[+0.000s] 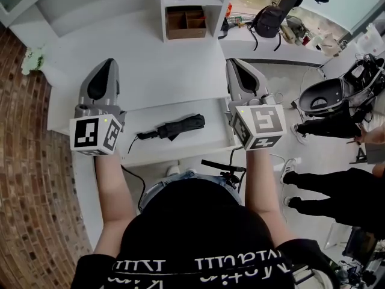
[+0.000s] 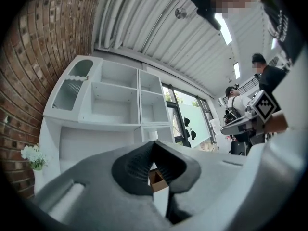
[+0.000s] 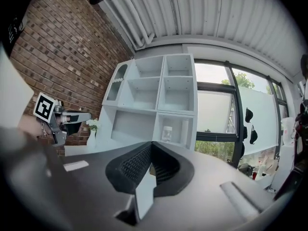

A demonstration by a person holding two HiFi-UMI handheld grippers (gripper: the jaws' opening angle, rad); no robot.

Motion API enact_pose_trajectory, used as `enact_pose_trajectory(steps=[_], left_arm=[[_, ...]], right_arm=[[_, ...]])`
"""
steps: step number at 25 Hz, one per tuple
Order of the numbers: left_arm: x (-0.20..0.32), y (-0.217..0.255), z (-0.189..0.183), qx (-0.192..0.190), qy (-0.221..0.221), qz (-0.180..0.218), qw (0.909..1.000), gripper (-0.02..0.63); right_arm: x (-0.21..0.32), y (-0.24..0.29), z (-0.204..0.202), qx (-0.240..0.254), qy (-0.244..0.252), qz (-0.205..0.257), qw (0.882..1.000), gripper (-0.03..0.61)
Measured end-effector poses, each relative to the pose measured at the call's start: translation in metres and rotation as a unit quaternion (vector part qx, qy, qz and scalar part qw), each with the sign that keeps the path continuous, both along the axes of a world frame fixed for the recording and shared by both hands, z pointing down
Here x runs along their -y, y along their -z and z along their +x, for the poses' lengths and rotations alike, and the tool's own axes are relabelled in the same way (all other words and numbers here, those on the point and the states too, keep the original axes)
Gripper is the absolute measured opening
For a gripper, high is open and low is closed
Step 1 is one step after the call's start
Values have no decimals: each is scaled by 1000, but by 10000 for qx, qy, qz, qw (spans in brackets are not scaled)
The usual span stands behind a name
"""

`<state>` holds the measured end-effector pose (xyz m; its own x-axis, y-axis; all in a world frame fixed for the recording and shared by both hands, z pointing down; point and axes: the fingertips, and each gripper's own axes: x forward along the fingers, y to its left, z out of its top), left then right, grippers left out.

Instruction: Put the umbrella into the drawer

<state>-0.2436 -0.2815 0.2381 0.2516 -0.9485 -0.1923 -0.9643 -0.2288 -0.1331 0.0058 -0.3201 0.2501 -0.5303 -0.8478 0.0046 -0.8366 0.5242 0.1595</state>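
Overhead, the folded black umbrella (image 1: 171,127) already lies inside the open drawer (image 1: 180,156), strap (image 1: 133,142) trailing left, with left gripper (image 1: 107,63) and right gripper (image 1: 236,62) held above the table (image 1: 150,71). Left gripper view: fingers (image 2: 139,163) pressed together, nothing between; right gripper view: fingers (image 3: 132,166) likewise together, empty. Likely only shutting the drawer remains: push its front squarely and keep the strap inside.

head: steeply down over desk (image 1: 150,71) | gripper views: level, facing shared shelf unit (image 2: 120,100)
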Motion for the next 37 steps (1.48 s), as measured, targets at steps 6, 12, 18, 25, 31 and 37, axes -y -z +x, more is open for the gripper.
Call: enact_pose_trajectory(steps=[6,12,18,25,31,37], left_arm=[[-8,18,4,176,-38,308,9994,5],[-13,36,8,213,-128,469,9986,5],[-13,42,14,190,-376,525,9977,3],[-10,39,11,398,-177,362,9984,3],[-7,36,7,501,16,258,9984,-2],[-5,37,7,622,104,149,9979,-2]], right_arm=[[-2,12,-8,-169,51,206,9996,9],[-3,28,-17,-48,213,373,9991,11],[-1,28,-24,-224,213,436,9986,10],[-4,33,-22,-170,166,536,9983,11],[-8,32,-22,-98,215,498,9985,11],[-11,37,-24,-108,233,625,9977,11]])
